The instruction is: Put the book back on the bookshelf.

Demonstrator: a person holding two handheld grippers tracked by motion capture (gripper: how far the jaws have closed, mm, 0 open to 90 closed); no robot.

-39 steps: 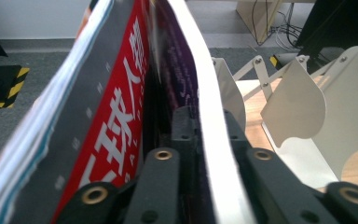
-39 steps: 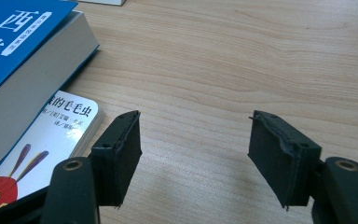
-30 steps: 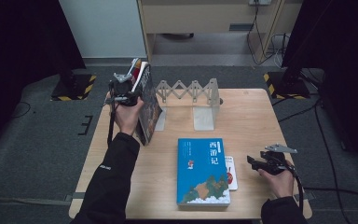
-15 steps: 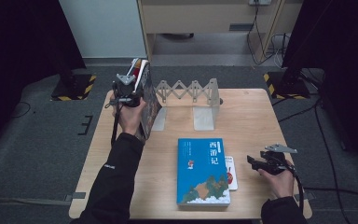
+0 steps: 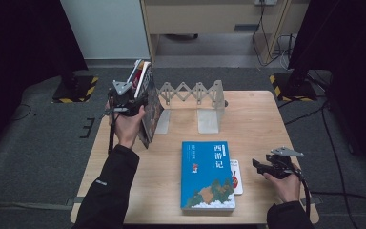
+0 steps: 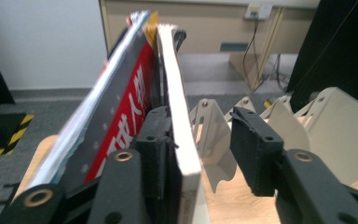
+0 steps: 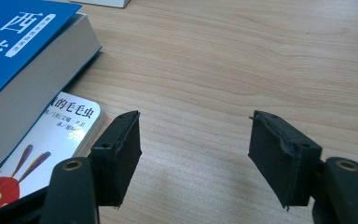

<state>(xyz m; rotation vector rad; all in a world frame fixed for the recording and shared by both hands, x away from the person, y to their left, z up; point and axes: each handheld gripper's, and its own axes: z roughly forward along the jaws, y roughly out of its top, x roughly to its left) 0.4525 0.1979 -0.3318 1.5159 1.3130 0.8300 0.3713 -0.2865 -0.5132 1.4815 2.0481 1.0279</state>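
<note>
Several books (image 5: 147,102) lean together at the left end of a white accordion rack (image 5: 195,93). My left gripper (image 5: 136,102) is at those books. In the left gripper view its jaws have just been opening: the white-paged book (image 6: 179,135) rests against one jaw, and the other jaw stands clear of it, so the left gripper (image 6: 199,121) is open. A blue book (image 5: 207,174) lies flat near the front, on top of a small white book (image 5: 237,177). My right gripper (image 5: 258,164) hovers open just right of the small white book (image 7: 51,135), with bare wood between its jaws (image 7: 196,135).
The wooden table (image 5: 257,124) has bare wood to the right of the rack and around the right hand. The rack's right-hand slots (image 6: 335,126) hold nothing. Dark floor and hazard-striped stand feet (image 5: 76,90) surround the table.
The left hand has shifted a little toward the near side, beside the leaning books. The right hand and the flat books have not moved.
</note>
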